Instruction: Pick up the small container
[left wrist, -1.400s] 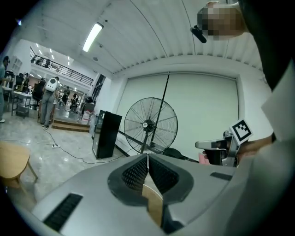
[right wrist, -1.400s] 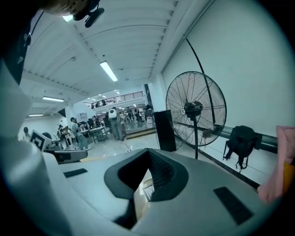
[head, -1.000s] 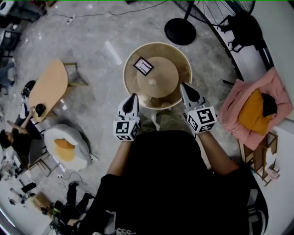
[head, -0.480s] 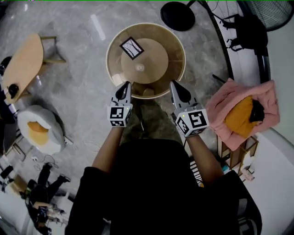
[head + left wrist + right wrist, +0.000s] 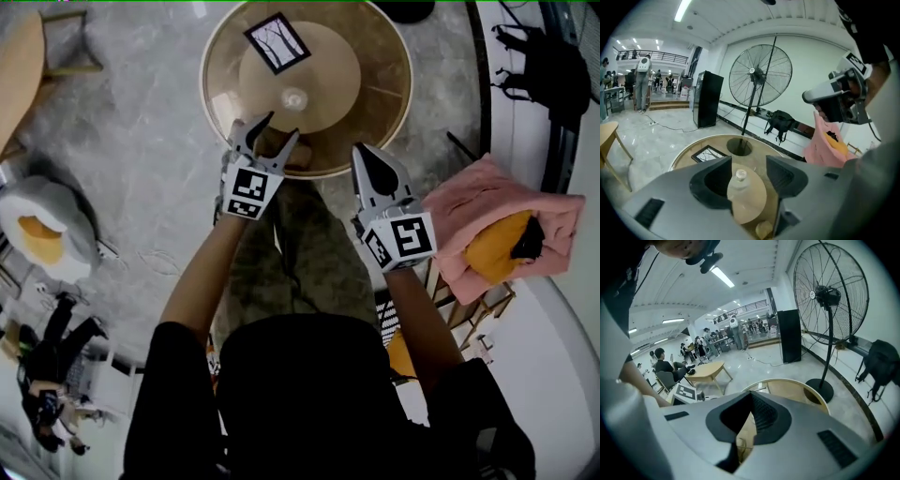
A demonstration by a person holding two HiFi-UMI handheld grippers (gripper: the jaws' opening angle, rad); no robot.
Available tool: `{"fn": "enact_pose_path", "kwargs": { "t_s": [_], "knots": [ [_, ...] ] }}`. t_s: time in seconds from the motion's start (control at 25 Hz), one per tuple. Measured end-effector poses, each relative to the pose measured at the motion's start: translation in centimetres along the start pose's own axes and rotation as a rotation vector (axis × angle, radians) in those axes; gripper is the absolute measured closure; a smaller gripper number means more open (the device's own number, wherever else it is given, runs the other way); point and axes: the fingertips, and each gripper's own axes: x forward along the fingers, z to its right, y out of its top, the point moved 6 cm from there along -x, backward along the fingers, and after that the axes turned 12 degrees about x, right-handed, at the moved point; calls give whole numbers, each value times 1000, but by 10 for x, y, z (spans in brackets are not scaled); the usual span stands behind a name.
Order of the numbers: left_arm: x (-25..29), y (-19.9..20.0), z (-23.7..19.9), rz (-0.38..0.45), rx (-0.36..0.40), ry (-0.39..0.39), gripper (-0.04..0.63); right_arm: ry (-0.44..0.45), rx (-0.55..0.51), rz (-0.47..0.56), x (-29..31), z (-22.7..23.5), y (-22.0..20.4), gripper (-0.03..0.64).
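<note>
The small container [image 5: 294, 97], a pale translucent bottle with a white cap, stands upright at the middle of the round glass-topped table [image 5: 384, 56]. My left gripper [image 5: 273, 131] reaches over the table's near rim, short of the bottle. Its jaws are opening and nothing is between the pads. In the left gripper view the bottle [image 5: 740, 190] shows beyond the gap of that gripper [image 5: 748, 161], not touched. My right gripper [image 5: 364, 155] is shut and empty, at the near rim to the right. In the right gripper view that gripper [image 5: 751, 395] has its jaws meeting at the tips.
A black-framed picture card [image 5: 277, 41] lies on the table's far side. A small tan round object [image 5: 764, 228] sits lower, near the table's front. A pink and orange cloth [image 5: 487, 225] lies on a stand to the right. A tall fan [image 5: 760, 75] stands behind the table.
The table has come closer and lower in the head view. My left gripper went from shut to jaws apart and moved over the rim. The right gripper stayed shut.
</note>
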Motion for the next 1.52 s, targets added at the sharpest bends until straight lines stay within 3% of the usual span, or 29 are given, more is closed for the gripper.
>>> {"fn": "enact_pose_path", "kwargs": {
  "t_s": [0.2,0.4,0.48,1.12,1.36,1.52],
  "knots": [
    [51,-48,-9,-34,48,-37,262,-46,36,-57,31,21,-38,600],
    [99,-86,-6,-72,235,-87,221,-75,73,-89,42,38,-69,600],
    [114,-95,-4,-74,267,-96,216,-84,97,-97,41,41,-79,600],
    [166,-114,-14,-58,189,-61,213,-125,199,-84,43,58,-115,600],
    [170,-115,-16,-57,181,-77,222,-151,206,-85,44,65,-122,600],
    [165,-108,-17,-54,156,-91,227,-159,275,-61,43,66,-124,600]
  ]
}}
